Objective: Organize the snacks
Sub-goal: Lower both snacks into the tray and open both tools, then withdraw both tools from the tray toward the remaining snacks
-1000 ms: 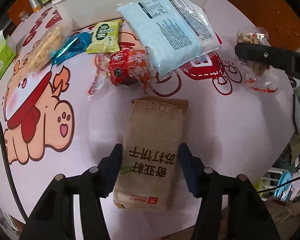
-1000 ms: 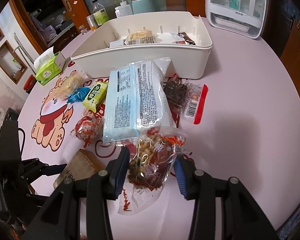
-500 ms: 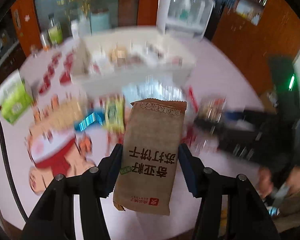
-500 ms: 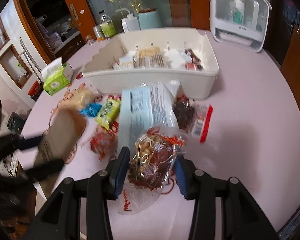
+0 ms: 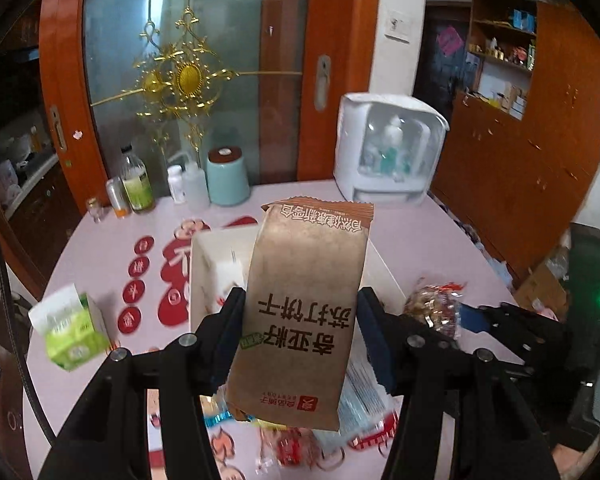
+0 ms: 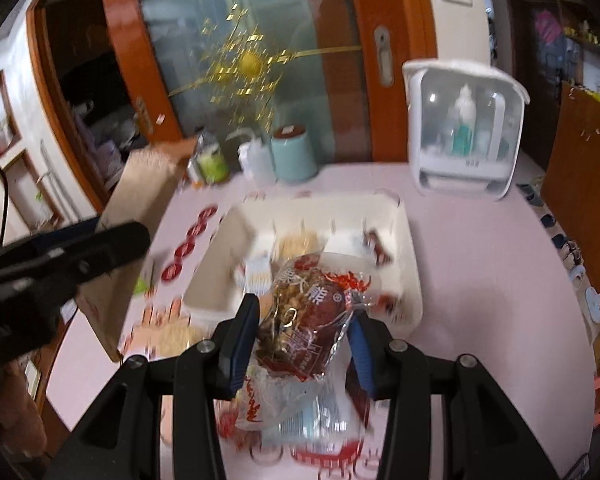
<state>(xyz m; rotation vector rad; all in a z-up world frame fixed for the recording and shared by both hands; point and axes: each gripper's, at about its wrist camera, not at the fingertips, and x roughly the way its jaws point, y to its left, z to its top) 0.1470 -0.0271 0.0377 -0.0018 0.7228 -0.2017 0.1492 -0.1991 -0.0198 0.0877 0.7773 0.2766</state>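
Two snacks held aloft above a pink desk [image 5: 412, 240], one in each tool. Left tool [image 5: 300, 332] clamped on a brown cracker packet [image 5: 304, 312], packet upright, gripped near its lower half. Right tool [image 6: 304, 332] clamped on a clear bag of mixed nuts [image 6: 304, 312], crinkled film bulging between the blue pads. Both raised just in front of a white divided bin [image 6: 404, 248] holding a few snacks already. More loose packets lying on the desk beneath, blurred. Green tissue box [image 5: 72, 332] off to the left; teal canister [image 5: 228, 176] and white sterilizer [image 5: 388, 152] at the far edge. Likely step: carrying both to the bin. Best done by moving one at a time over an open compartment, lowering until close to the floor, then releasing gently. Worth keeping the tall packet level to clear the dividers, and avoiding a harder squeeze on the nuts.
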